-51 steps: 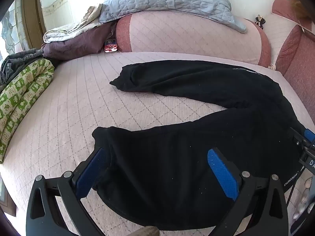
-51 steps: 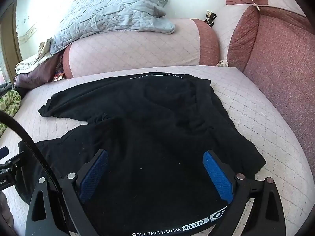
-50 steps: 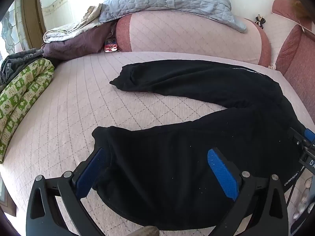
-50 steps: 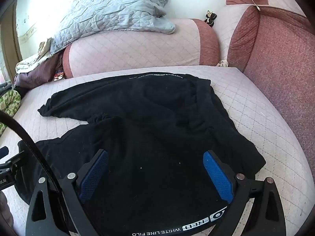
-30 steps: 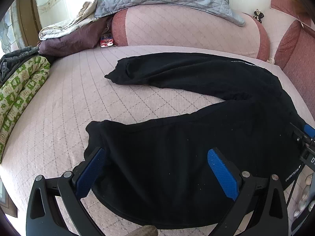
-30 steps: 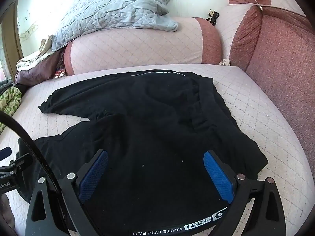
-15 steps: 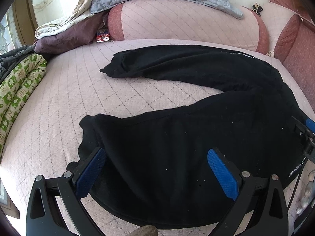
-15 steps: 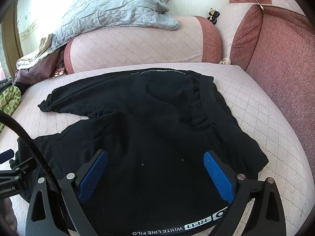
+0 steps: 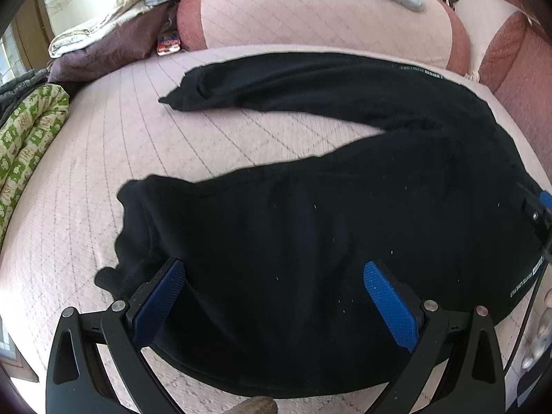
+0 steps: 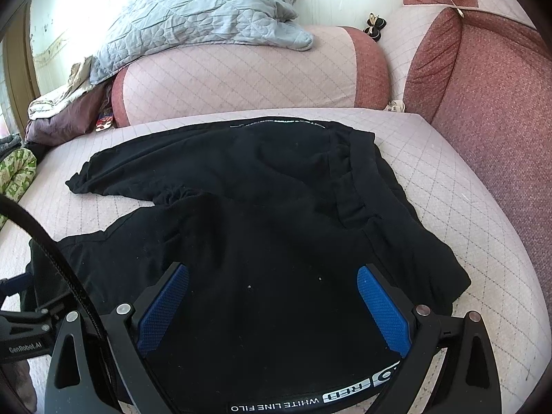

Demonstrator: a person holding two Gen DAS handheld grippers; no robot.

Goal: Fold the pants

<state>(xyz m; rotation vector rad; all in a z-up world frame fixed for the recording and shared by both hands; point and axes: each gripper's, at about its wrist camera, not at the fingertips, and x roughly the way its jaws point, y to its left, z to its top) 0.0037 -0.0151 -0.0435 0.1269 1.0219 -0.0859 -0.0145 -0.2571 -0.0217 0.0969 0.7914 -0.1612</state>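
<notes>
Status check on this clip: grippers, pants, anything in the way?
Left gripper open, right gripper open, both over fabric. Black pants spread on bed, legs apart, unfolded. Nothing lying on them.

Black pants (image 9: pixel 310 224) on pale pink quilting

The pants are plain black, flecked with tiny white lint, with a white-lettered band along one side seam — black letters on white blocks at its end. The bed cover (image 9: pixel 103 172) is pale pink with a thin diamond grid; the bolster (image 10: pixel 241 82) repeats it between dusty-red ends, and the sofa arm (image 10: pixel 500 120) is mottled brick red. A quilted blanket (image 10: pixel 193 10) is grey-blue. The rolled quilt (image 9: pixel 27 145) is green with cream squares. Left gripper (image 9: pixel 276 296) and right gripper (image 10: pixel 272 307) — black frames, blue textured pads (image 10: pixel 383 310).
</notes>
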